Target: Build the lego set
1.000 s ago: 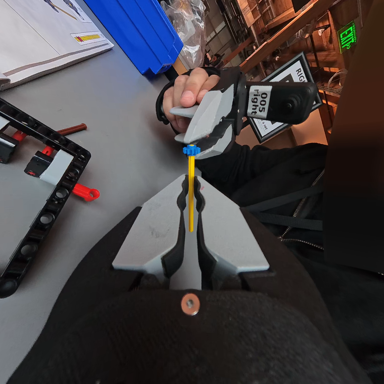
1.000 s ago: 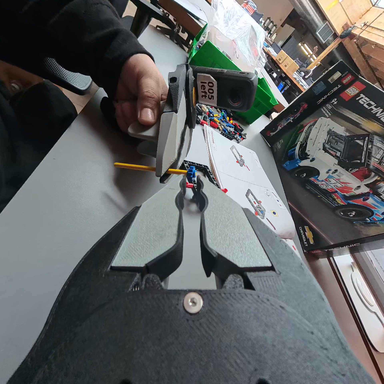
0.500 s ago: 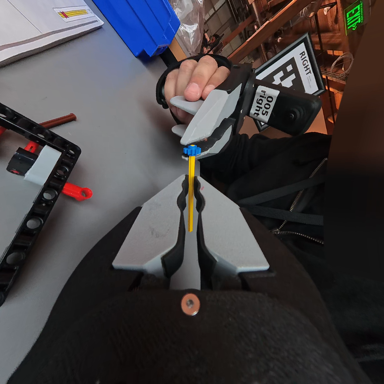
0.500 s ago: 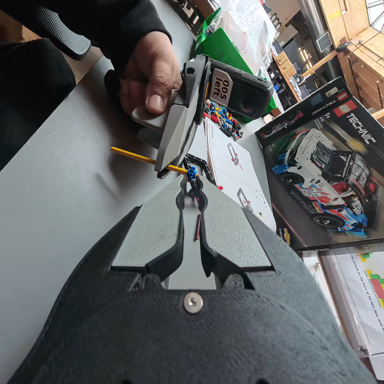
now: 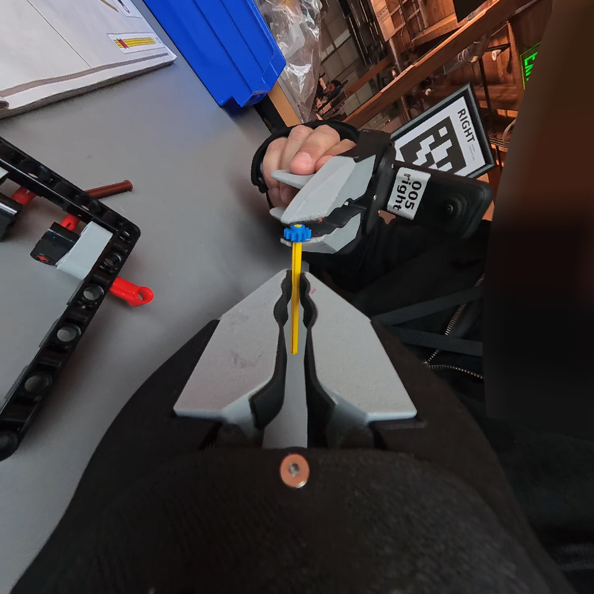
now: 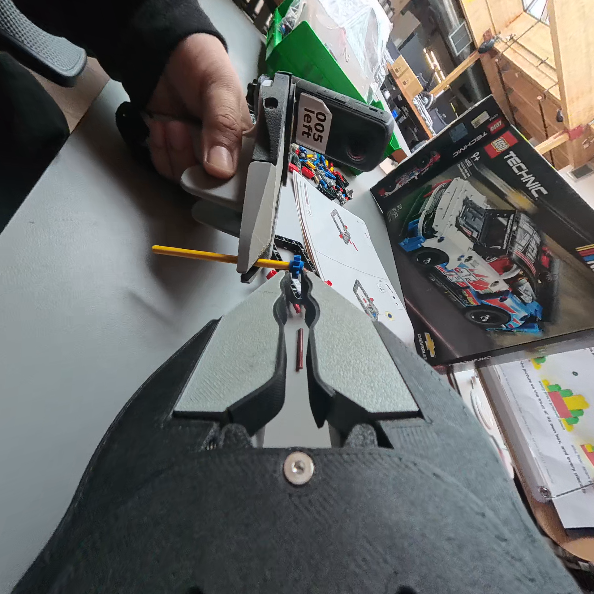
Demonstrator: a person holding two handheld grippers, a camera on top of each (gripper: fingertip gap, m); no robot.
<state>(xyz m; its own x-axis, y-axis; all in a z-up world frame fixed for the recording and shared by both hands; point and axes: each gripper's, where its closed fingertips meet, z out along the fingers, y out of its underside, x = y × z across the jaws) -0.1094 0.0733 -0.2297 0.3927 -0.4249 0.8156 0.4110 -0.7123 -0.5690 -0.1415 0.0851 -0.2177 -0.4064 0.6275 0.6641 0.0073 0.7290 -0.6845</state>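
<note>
1. Left wrist view, nearest: left gripper [image 5: 296,276] has its jaws pinched on the yellow axle [image 5: 295,299], which runs straight out between the fingertips, its near end free in the gap between the fingers.
2. At the axle's far tip sits a small blue gear [image 5: 297,232], clamped in the jaws of the right gripper [image 5: 300,233]. A hand [image 5: 299,167] holds that gripper; its lower fingers are hidden behind the gripper body.
3. Left of the grippers on the grey table [image 5: 180,167]: black frame [image 5: 80,289] with grey and black blocks on it, cut off by the picture edge; a red pin [image 5: 130,291] sticks out from under its edge; a brown axle [image 5: 109,189] lies just beyond.
4. Farther off: instruction booklet [image 5: 64,48] and blue bin [image 5: 225,48], both cropped by the top edge.
5. Right wrist view, nearest: right gripper [image 6: 295,273] fingertips close on the gear [image 6: 295,263]; how much of the gear sits between the pads is hard to tell. The brown axle [image 6: 299,349] shows through the gap between the fingers, lying on the table.
6. Left gripper [image 6: 257,263] seen side-on, the axle [image 6: 199,254] passing through its tip, one jaw hidden behind the other.
7. Beyond: frame [image 6: 289,249] mostly hidden, booklet [image 6: 347,244], loose pieces [image 6: 321,173] too small to sort, set box [image 6: 498,244], green bin [image 6: 308,54].
</note>
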